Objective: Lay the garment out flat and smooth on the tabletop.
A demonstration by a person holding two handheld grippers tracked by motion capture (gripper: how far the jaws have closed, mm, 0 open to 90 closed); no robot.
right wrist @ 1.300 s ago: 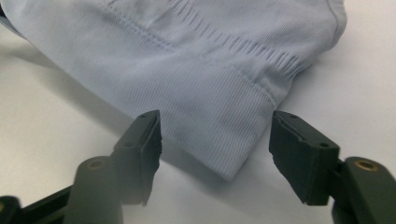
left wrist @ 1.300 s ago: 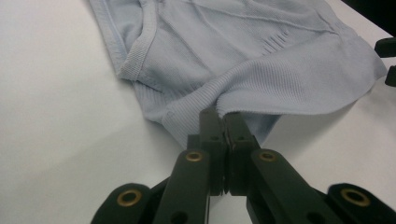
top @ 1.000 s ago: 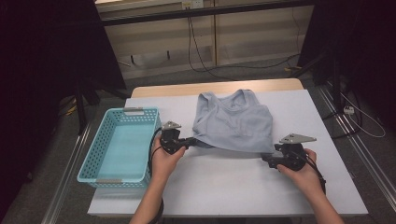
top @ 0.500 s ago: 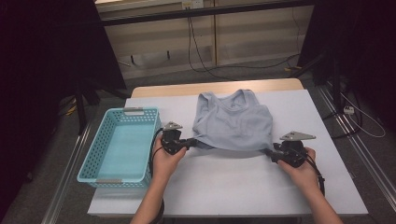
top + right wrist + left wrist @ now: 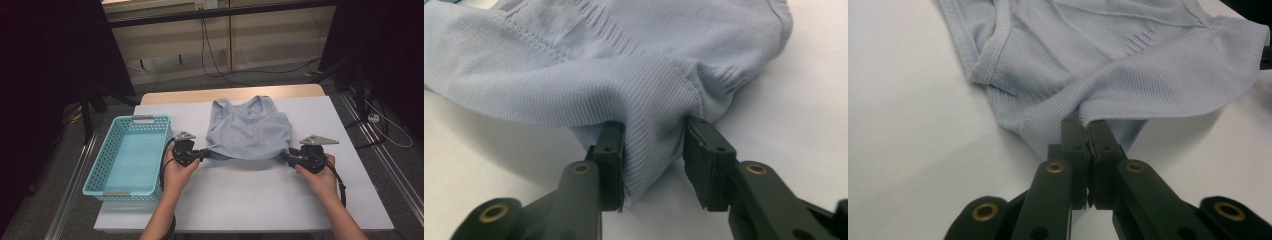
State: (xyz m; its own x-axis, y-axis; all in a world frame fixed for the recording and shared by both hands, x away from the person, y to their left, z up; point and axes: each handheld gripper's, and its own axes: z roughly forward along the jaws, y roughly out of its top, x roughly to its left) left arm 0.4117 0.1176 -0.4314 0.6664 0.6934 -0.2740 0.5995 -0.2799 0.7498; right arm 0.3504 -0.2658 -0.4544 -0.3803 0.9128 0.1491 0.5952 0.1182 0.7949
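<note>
High view first: a pale blue tank top (image 5: 250,131) lies flat on the white desk (image 5: 250,200), neck toward the far edge, with a turquoise basket (image 5: 131,155) just beside it on the left. The person has a gripper at each bottom corner of the garment. The left gripper (image 5: 206,152) sits at the near left corner, and in the left gripper view its fingers (image 5: 1074,145) are pressed together with the ribbed hem (image 5: 1058,112) pinched between them. The right gripper (image 5: 290,158) is at the near right corner; in the right gripper view its fingers (image 5: 610,150) stand a little apart with a bunch of the fabric between them. They have just been closing, and the far pad does not look to be pressing the cloth yet.

I take this for the grasping step ahead of a fold or a lift. The next move calls for the right fingers to finish clamping on that corner, so both hands hold the hem evenly before raising it; lifting too soon would likely let the right side slip.
</note>
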